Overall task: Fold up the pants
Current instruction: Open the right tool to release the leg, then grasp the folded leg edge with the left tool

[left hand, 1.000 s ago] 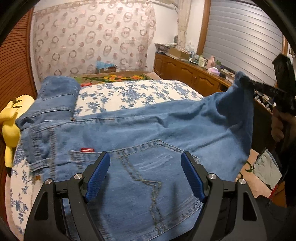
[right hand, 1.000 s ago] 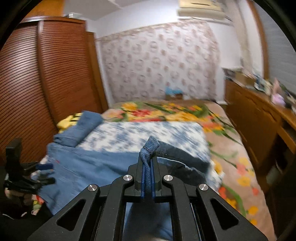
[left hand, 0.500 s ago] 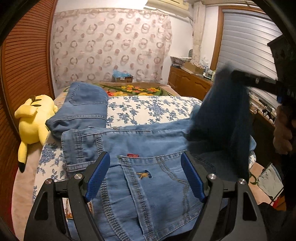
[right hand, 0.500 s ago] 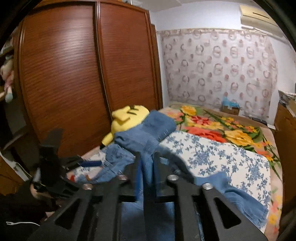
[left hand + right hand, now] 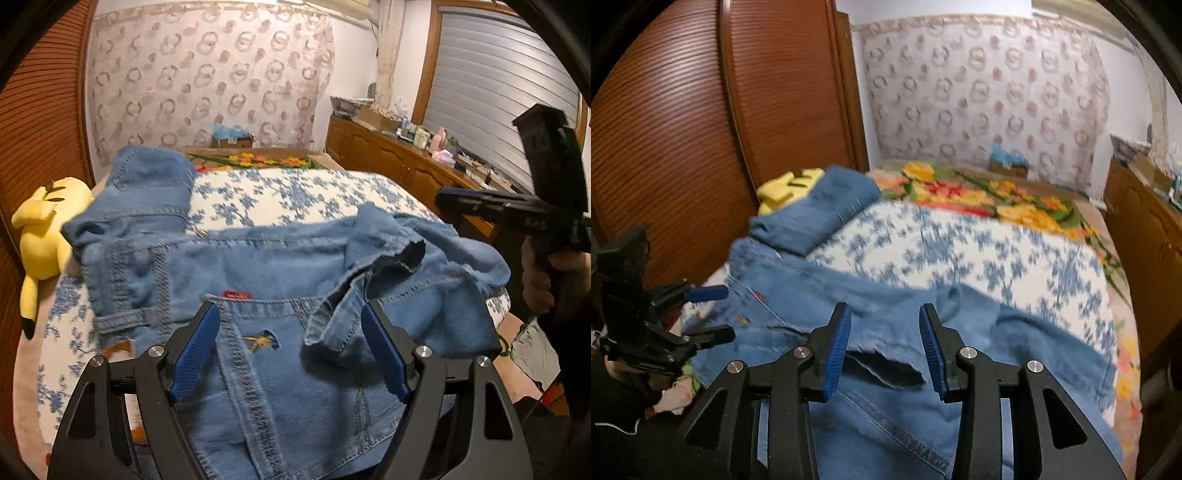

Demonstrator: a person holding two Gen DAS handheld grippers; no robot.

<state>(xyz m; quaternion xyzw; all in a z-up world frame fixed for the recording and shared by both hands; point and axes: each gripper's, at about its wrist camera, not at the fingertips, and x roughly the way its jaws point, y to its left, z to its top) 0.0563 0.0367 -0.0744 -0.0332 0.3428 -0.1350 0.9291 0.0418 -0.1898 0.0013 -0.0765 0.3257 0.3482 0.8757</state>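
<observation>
Jeans (image 5: pixel 280 266) two pairs, plush toy (image 5: pixel 44 229) one

The jeans (image 5: pixel 280 266) were faded blue denim with a small red tab (image 5: pixel 236 294). The bedspread (image 5: pixel 295 195) was white with blue flowers; the blanket (image 5: pixel 997 195) beyond bore orange, yellow and red blooms. The plush toy (image 5: pixel 40 229) was yellow, the wardrobe (image 5: pixel 701 110) reddish-brown.
</observation>
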